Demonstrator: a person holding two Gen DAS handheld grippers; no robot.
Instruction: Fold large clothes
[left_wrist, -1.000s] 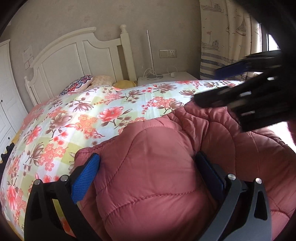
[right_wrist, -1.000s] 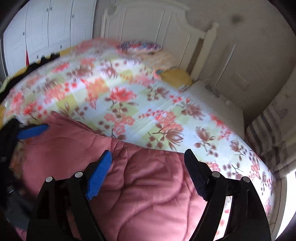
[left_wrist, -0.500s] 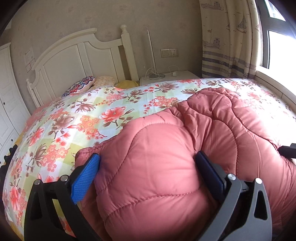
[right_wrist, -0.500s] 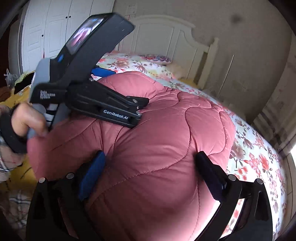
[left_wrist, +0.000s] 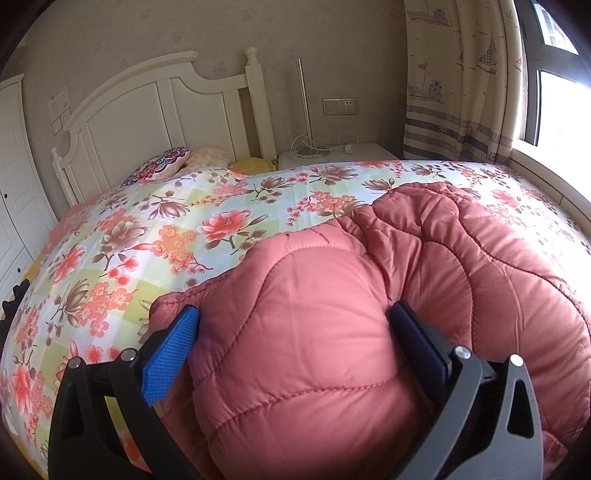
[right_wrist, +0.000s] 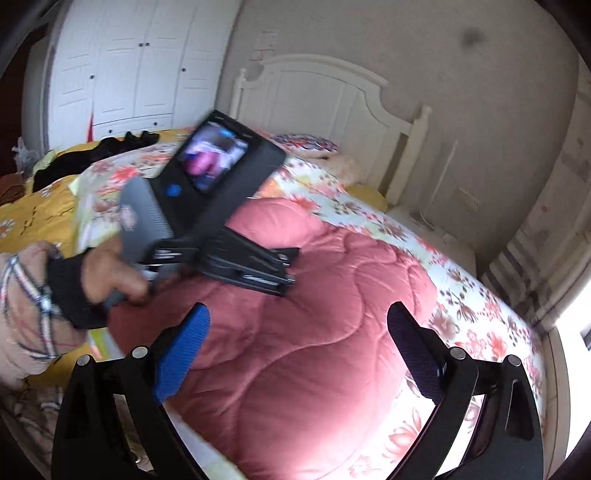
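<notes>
— Across most of the left view lies the bed, under a flowered cover. What is on it?

— One big pink quilted jacket, bunched into a puffy heap. It fills that view from about three o'clock round to six o'clock, on the near side of the bed.

— And at the far end?

— At eleven o'clock stands a white headboard, with a patterned pillow just below it.

— Now the tools. How is the left gripper?

— Its jaws stand wide, and a thick bulge of the jacket fills the whole gap between them. The cloth touches both pads. Whether they squeeze it or only rest against it, I cannot tell.

— Can you see it from the other side?

— Yes, at ten o'clock in the right view, blurred, lying on top of the jacket with a hand around its grip.

— And the right gripper?

— Spread wide. Its jaws have just been moving: they opened out, then eased in a little. The jacket shows in the gap between them, but neither pad presses on it.
</notes>
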